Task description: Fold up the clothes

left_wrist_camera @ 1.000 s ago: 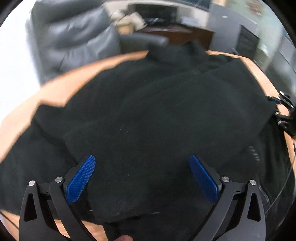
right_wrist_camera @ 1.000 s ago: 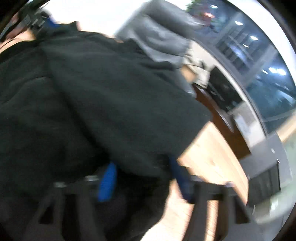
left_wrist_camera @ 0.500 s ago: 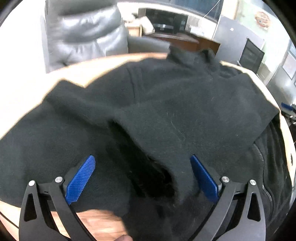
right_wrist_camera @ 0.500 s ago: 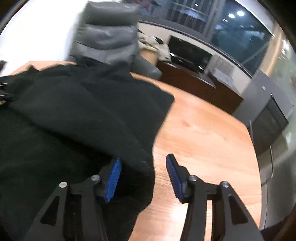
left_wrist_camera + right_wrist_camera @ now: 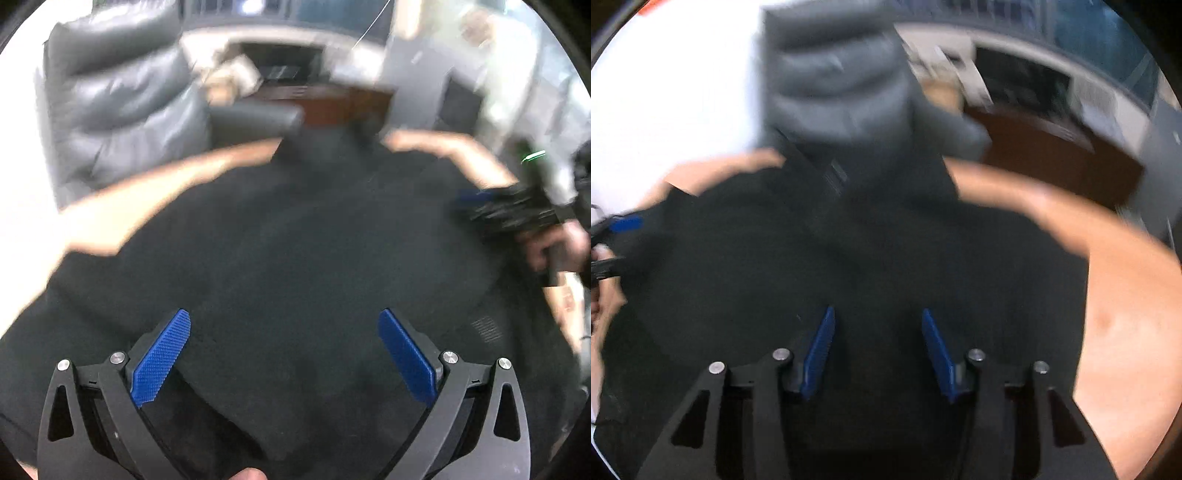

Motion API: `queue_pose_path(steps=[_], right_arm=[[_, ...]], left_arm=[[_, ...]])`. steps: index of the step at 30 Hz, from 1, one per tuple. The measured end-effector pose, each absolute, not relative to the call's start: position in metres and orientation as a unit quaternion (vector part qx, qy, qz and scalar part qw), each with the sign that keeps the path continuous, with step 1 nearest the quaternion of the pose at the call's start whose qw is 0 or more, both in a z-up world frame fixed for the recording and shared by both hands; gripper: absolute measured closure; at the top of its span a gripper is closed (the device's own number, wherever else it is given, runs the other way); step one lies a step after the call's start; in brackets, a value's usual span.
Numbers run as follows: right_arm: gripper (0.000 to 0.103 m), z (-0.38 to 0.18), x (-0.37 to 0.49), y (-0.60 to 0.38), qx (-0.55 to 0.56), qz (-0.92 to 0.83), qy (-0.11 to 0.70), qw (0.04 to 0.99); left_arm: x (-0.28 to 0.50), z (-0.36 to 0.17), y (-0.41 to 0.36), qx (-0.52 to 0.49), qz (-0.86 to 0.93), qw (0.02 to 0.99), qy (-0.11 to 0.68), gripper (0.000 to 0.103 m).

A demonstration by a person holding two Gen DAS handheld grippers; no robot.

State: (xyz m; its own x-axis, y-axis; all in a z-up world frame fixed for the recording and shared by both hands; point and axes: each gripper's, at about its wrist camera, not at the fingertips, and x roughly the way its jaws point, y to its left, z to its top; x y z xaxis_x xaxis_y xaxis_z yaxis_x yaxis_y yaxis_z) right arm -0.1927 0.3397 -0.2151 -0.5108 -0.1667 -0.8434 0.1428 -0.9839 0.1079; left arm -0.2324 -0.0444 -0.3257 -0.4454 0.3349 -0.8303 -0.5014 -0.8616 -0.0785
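Sleeve now dropped flat across black jacket [image 5: 295,258] on desk [image 5: 1126,295]; left tool [image 5: 284,347] and right tool [image 5: 877,343] released, seemingly hovering.

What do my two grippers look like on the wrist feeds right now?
Both match: the left gripper and right gripper have matte black linkage arms with triangular cutouts and silver pivot pins, tipped with blue textured pads. No cables or sleeves are visible.

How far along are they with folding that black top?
Part done: the black fleece top lies on the wooden table with cloth layered over its body. In hand: nothing; the left claw and right claw are open above it. Left: the final folds, likely.
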Motion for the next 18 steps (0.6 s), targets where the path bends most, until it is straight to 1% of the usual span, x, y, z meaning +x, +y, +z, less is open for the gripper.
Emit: queue_pose_path(steps=[1, 4, 7, 9, 10, 11, 15, 16, 18], right_arm=[[0.051, -0.216, -0.186, 0.341, 0.469, -0.879, -0.015, 0.088], [0.05, -0.212, -0.176, 0.332, 0.461, -0.885, 0.016, 0.073], [0.05, -0.196, -0.17, 0.337, 0.434, -0.899, 0.017, 0.059], [0.043, -0.192, -0.168, 0.347, 0.417, -0.908, 0.016, 0.045], [0.04, -0.201, -0.168, 0.351, 0.446, -0.894, 0.018, 0.034], [0.04, -0.211, -0.169, 0.354, 0.472, -0.881, 0.015, 0.03], [0.04, -0.196, -0.15, 0.349, 0.432, -0.901, -0.01, 0.036], [0.036, -0.191, -0.147, 0.347, 0.422, -0.906, -0.02, 0.039], [0.035, -0.185, -0.15, 0.335, 0.414, -0.909, -0.03, 0.047]], left_arm=[[-0.234, -0.337, -0.044, -0.477, 0.841, 0.236, 0.097, 0.0], [-0.224, -0.339, -0.044, -0.448, 0.856, 0.227, 0.119, 0.0], [-0.227, -0.327, -0.056, -0.464, 0.858, 0.196, 0.102, 0.0], [-0.222, -0.313, -0.083, -0.453, 0.873, 0.167, 0.069, 0.0], [-0.22, -0.306, -0.099, -0.447, 0.881, 0.149, 0.049, 0.0], [-0.216, -0.299, -0.124, -0.442, 0.888, 0.125, 0.014, 0.0], [-0.197, -0.279, -0.25, -0.42, 0.894, -0.005, -0.156, 0.0], [-0.193, -0.278, -0.285, -0.412, 0.889, -0.048, -0.194, 0.0], [-0.188, -0.281, -0.344, -0.41, 0.869, -0.148, -0.233, 0.0]])
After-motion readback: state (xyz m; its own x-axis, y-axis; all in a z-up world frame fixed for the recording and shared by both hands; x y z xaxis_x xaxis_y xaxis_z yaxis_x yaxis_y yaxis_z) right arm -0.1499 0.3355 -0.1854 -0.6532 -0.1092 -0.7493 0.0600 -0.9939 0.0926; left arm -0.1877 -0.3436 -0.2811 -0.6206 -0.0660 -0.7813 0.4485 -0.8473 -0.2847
